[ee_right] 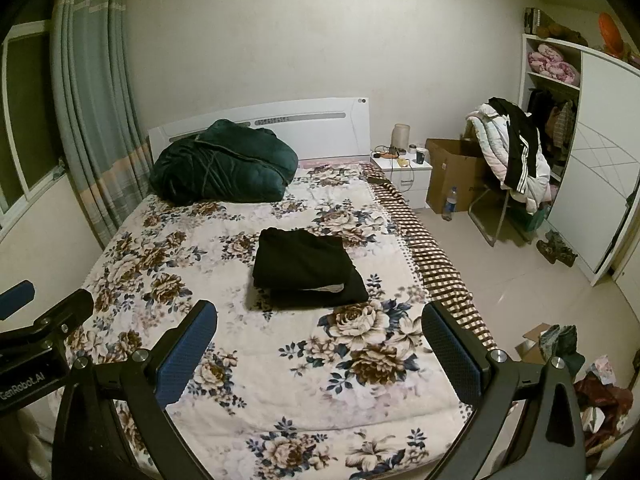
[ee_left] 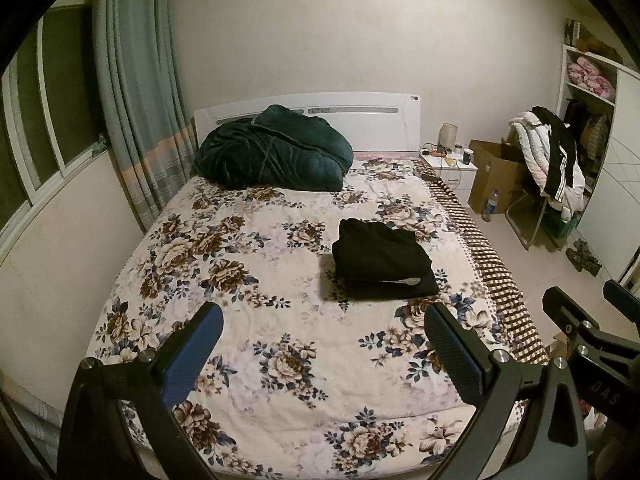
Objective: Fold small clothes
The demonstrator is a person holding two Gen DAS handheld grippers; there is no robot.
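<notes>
A folded black garment [ee_left: 380, 260] lies on the floral bedspread [ee_left: 280, 340], right of the bed's middle; it also shows in the right wrist view [ee_right: 306, 270]. A bit of pale lining shows at its near edge. My left gripper [ee_left: 324, 344] is open and empty, held above the foot of the bed, well short of the garment. My right gripper [ee_right: 320, 344] is open and empty too, beside the left one; it shows at the left wrist view's right edge [ee_left: 588, 312]. The left gripper shows at the right wrist view's left edge [ee_right: 44, 304].
A dark green quilt [ee_left: 276, 152] is heaped at the white headboard [ee_left: 360, 116]. A nightstand [ee_left: 452, 168], a cardboard box [ee_left: 496, 176], a chair draped with clothes [ee_left: 552, 160] and a wardrobe [ee_right: 592, 160] stand right of the bed. Loose clothes [ee_right: 592, 380] lie on the floor. Curtains [ee_left: 136, 100] hang at left.
</notes>
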